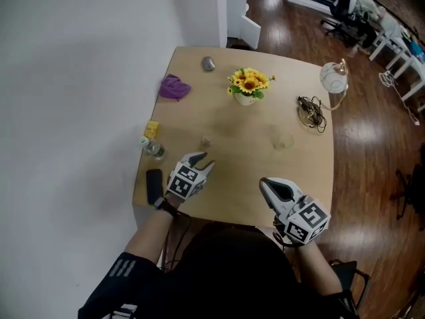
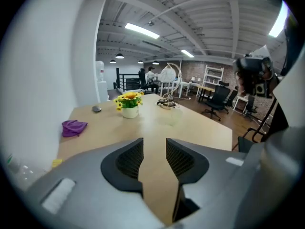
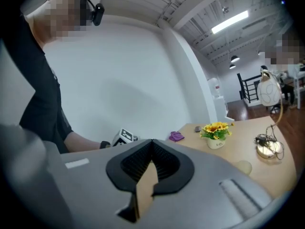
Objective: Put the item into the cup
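A small pale item (image 1: 206,140) lies on the wooden table (image 1: 232,198), just beyond my left gripper (image 1: 201,163). A clear cup (image 1: 283,140) stands to the right of it, and shows faintly in the left gripper view as the cup (image 2: 170,116). The left gripper (image 2: 154,149) is open by a narrow gap, with only table showing between its pads. My right gripper (image 1: 265,185) hovers at the near edge, short of the cup (image 3: 244,166). In its own view the right gripper (image 3: 151,146) is shut, tips touching, with nothing held.
A pot of sunflowers (image 1: 248,86) stands mid-table, with a purple cloth (image 1: 174,87) and a grey mouse (image 1: 208,63) behind. A yellow block (image 1: 151,129), a plastic bottle (image 1: 153,149) and a black phone (image 1: 154,186) line the left edge. A lamp (image 1: 334,78) and cables (image 1: 311,110) are at right.
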### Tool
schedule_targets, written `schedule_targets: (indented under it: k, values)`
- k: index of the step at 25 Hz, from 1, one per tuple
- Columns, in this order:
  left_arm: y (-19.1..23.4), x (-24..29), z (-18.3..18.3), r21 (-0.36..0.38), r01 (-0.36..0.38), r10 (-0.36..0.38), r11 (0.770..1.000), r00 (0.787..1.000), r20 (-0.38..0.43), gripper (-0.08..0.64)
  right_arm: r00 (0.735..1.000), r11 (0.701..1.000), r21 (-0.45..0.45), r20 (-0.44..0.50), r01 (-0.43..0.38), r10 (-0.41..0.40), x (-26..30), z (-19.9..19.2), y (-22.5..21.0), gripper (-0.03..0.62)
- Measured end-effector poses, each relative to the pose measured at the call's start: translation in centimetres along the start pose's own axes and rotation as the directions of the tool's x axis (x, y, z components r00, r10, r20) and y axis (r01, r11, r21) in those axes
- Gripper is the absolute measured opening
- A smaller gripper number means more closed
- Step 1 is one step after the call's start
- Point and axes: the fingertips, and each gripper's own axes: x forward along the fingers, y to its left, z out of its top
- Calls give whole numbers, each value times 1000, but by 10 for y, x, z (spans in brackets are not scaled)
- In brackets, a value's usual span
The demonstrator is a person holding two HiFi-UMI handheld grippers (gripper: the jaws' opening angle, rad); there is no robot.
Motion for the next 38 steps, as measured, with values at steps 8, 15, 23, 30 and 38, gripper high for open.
schedule_targets:
  k: [8, 15, 23, 30, 38]
  values:
    - [90, 84, -50, -14, -174, 167, 985, 963, -211, 136, 998, 991, -132, -60, 13, -21, 15, 4, -7, 30]
    - [115, 129, -82, 13, -194, 186, 981, 919, -347, 121, 992, 990, -140, -115, 29, -45, 23, -10, -19, 64]
    - [125, 146, -101, 46, -225, 224, 973, 886, -406, -6, 988, 993, -81, -125, 81, -91, 4, -26, -40, 66]
    - [100, 136, -48, 55, -207, 215, 977, 946, -242, -6, 987, 991, -27, -91, 130, -132, -19, -30, -60, 66]
    - [-11, 156, 106, 254, -5, 10, 967, 1000, -17, -6, 984, 984, -18, -34, 177, -177, -53, -19, -85, 66]
